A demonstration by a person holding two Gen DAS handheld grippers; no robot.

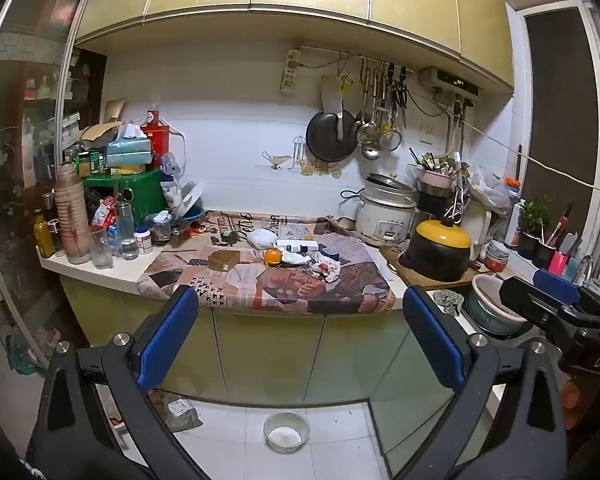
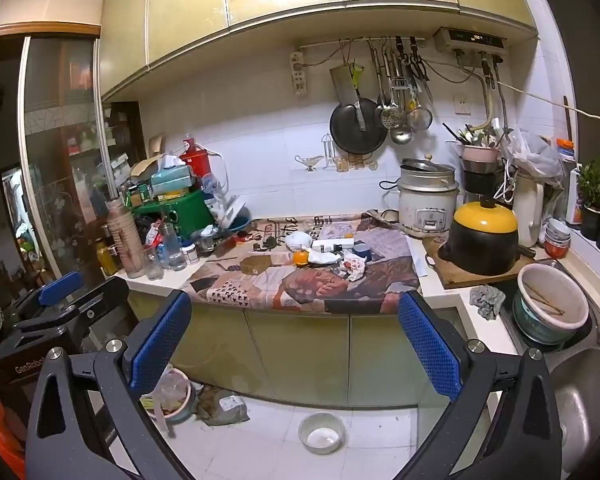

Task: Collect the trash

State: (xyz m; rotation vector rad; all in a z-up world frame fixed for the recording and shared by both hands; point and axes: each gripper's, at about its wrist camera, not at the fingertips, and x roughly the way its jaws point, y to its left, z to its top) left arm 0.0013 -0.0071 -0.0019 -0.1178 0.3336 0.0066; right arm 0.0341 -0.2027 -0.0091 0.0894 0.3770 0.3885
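Observation:
Newspaper (image 1: 228, 292) (image 2: 260, 292) covers the middle of the counter. Litter lies on it: a crumpled red-and-white wrapper (image 1: 326, 268) (image 2: 352, 266), a wad of white paper (image 1: 298, 258) (image 2: 324, 257), an orange (image 1: 273, 256) (image 2: 300, 257) and a small brown cardboard box (image 1: 224, 260) (image 2: 255, 264). My left gripper (image 1: 300, 292) hangs open in front of the counter, well short of the litter, with nothing between its blue pads. My right gripper (image 2: 295, 296) is beside it to the right, also open and empty.
Bottles and jars (image 1: 72, 220) crowd the counter's left end. A rice cooker (image 1: 386, 216) and a yellow-lidded black pot (image 1: 440, 248) stand at the right, with a basin (image 2: 552, 308) in the sink. On the floor sit a white bowl (image 2: 322, 434) and a tub of scraps (image 2: 172, 396).

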